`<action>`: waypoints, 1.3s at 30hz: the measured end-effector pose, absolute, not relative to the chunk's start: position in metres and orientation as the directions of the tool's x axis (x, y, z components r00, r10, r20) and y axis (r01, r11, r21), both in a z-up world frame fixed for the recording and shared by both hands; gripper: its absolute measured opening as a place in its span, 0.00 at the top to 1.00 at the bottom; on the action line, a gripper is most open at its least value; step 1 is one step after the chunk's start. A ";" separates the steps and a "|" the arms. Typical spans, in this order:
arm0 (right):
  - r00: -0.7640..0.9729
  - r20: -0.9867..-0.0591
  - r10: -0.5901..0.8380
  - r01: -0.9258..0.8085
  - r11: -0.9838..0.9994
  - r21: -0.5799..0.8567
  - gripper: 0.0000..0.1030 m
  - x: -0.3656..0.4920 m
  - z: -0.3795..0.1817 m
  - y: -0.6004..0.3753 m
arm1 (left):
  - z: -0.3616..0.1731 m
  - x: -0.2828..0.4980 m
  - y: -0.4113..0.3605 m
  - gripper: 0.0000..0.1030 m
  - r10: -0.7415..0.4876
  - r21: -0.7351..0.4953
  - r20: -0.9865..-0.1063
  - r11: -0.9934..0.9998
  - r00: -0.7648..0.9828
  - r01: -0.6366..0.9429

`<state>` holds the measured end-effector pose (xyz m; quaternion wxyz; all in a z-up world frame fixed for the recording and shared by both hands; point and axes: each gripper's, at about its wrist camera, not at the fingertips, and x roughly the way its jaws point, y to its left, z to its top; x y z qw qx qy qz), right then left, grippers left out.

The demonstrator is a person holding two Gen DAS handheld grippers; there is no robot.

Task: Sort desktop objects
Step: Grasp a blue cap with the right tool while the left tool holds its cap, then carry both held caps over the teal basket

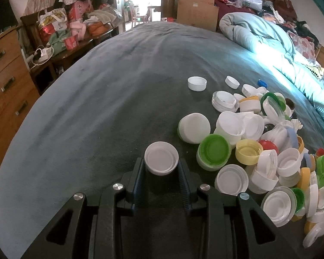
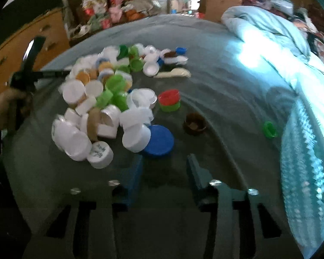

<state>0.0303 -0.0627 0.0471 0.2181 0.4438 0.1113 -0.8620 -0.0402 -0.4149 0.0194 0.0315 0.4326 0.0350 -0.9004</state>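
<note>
left wrist view: my left gripper [image 1: 161, 168] has its jaws closed on a white cap [image 1: 161, 160], open side up, pads pressed to its ribbed sides, at the near-left edge of the main pile of caps [image 1: 259, 151] on the dark grey bed cover [image 1: 97, 108]. a green cap [image 1: 215, 151] and a yellow cap [image 1: 248, 152] lie just beside it to the right, untouched. two white caps sit apart further up the bed – one larger [image 1: 197, 83], one smaller [image 1: 232, 82] – possibly the start of a white group, though i can't be sure.

right wrist view (blurred): my right gripper [image 2: 164, 168] is empty – jaws partly apart with only bed cover between them, nothing gripped. a blue cap [image 2: 158, 140] lies just ahead of the left fingertip. set apart from the pile: a red cap stacked on a green one [image 2: 169, 100], a brown cap [image 2: 194, 123], a lone green cap [image 2: 270, 129] near the pale quilt [image 2: 280, 49].

progress, as i judge it: early. a handful of caps separated by colour; the bulk of the mixed heap – white, green, yellow, blue – not yet sorted. the white cap in my left jaws has yet to be placed.
</note>
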 end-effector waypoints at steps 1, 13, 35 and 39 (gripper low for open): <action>-0.510 -0.811 -0.286 0.479 -0.878 0.009 0.66 0.028 0.046 -0.064 | 0.020 -0.040 -0.415 0.67 -0.025 -0.037 -0.781 -0.995 -0.623 0.087; -0.514 -0.793 -0.327 0.536 -0.844 0.000 0.64 0.003 0.042 -0.084 | 0.018 -0.042 -0.416 0.67 -0.026 -0.038 -0.783 -0.995 -0.622 0.089; -0.592 -0.730 -0.342 0.401 -0.910 0.102 0.66 0.067 0.115 -0.043 | 0.098 0.034 -0.346 0.69 0.032 -0.056 -0.703 -0.998 -0.711 0.010; -0.634 -0.687 -0.355 0.417 -0.905 0.083 0.66 0.069 0.143 -0.053 | 0.128 0.053 -0.303 0.69 0.079 -0.050 -0.679 -0.997 -0.730 -0.062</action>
